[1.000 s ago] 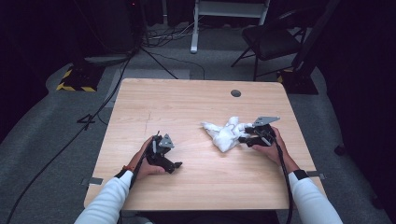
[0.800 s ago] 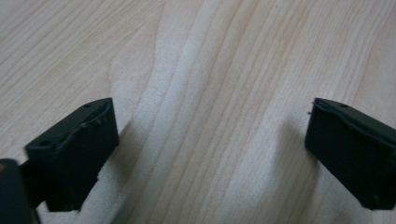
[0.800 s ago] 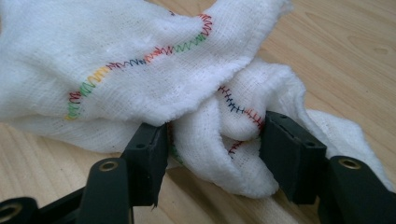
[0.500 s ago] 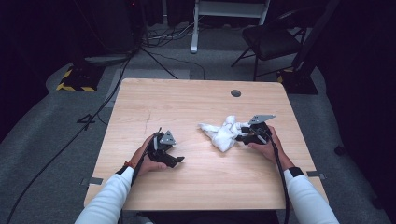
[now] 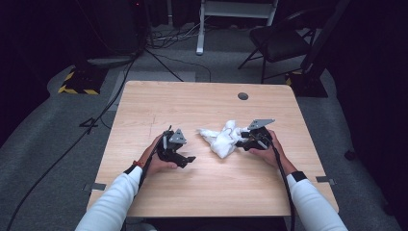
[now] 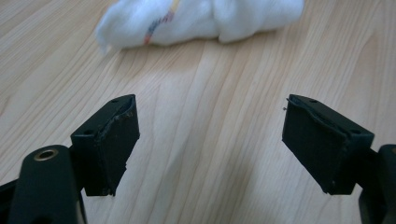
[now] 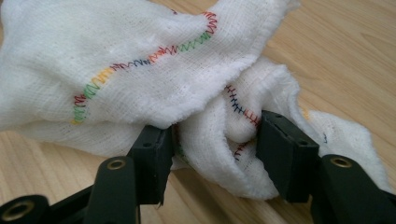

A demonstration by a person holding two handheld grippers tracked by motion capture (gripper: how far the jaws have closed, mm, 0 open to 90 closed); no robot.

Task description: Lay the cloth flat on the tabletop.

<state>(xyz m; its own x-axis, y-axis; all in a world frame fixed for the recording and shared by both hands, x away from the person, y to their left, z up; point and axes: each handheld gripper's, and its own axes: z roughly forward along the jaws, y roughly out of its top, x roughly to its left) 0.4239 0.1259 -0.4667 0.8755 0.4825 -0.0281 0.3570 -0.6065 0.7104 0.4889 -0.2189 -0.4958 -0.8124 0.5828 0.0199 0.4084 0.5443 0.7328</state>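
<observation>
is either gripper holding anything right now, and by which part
The right gripper has a bunched fold at the near edge of the white cloth between its jaws. The left gripper is open over bare table, holding nothing.

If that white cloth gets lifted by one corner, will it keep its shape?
Probably not: the white cloth lies crumpled in soft folds, so it would likely droop. Its thin, gauzy weave suggests it is light. The right gripper bunches a fold easily, so it should not slip.

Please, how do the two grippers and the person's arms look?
Both grippers, left gripper and right gripper, are black, each with a grey three-cornered plate on top and square black jaws. A black cable trails from the right one. The sleeves are white with dark cuffs.
</observation>
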